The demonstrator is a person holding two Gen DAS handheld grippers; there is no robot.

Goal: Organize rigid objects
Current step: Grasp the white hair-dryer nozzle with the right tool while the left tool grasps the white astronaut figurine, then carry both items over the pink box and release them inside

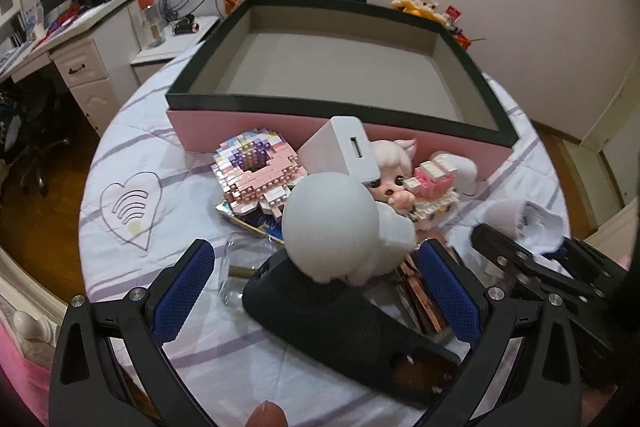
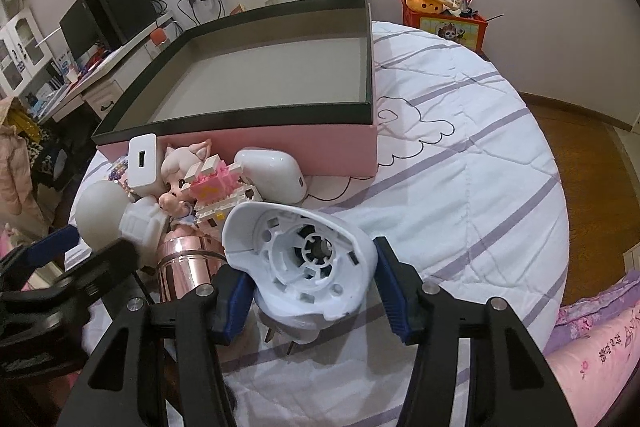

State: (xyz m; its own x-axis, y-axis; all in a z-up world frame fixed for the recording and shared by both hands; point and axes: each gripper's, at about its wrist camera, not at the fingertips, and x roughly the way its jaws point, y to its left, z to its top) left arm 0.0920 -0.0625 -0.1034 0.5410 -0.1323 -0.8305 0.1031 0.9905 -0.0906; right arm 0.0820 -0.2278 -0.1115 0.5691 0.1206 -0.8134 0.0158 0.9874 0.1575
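Two tools are seen over a bed with a striped white quilt (image 2: 480, 155), where a pile of rigid objects lies just in front of an empty pink box (image 2: 280, 143) with a dark rim. Furthest left, a block-built model (image 1: 256, 175) rests beside a white charger (image 1: 344, 151). Next, the left tool (image 1: 316, 291) is held open, its blue pads standing apart on either side of a black handle topped by a white round-headed piece (image 1: 332, 223) — nothing is pressed. Further right, a cat-eared doll (image 2: 184, 175) and a pink block set (image 2: 216, 187) are wedged against the box. At the right, the right tool (image 2: 310, 295) is closed on a broken white plastic shell (image 2: 304, 255). The shell's curved, cracked wall could slip or split under the pads, and lifting it could drag the neighbouring copper cylinder (image 2: 188, 259) — or snag the plug prongs beneath.
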